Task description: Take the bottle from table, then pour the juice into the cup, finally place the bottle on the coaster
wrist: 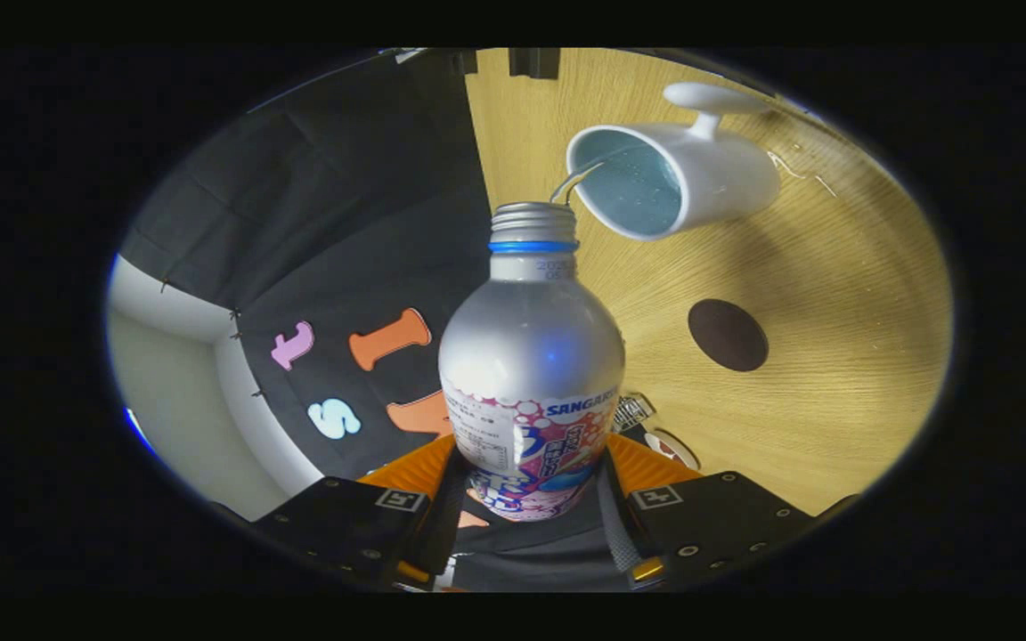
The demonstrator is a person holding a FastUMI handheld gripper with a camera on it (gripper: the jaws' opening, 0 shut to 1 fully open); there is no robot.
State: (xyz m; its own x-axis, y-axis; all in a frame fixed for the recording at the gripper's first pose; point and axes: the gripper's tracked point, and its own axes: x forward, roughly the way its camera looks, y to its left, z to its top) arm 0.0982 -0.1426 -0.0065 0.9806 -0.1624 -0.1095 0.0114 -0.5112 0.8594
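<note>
Jaws clamped on bottle (531, 356), gripper (526, 499) tilted, juice (571, 182) entering cup (673, 178)

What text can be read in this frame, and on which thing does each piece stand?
"SANGAR", cut off by the curve: on the silver metal bottle clamped between the fingers of the gripper.
Date code on its neck: blurred.
Small print on its label: too small.
White ceramic cup, round brown coaster: no text.
</note>
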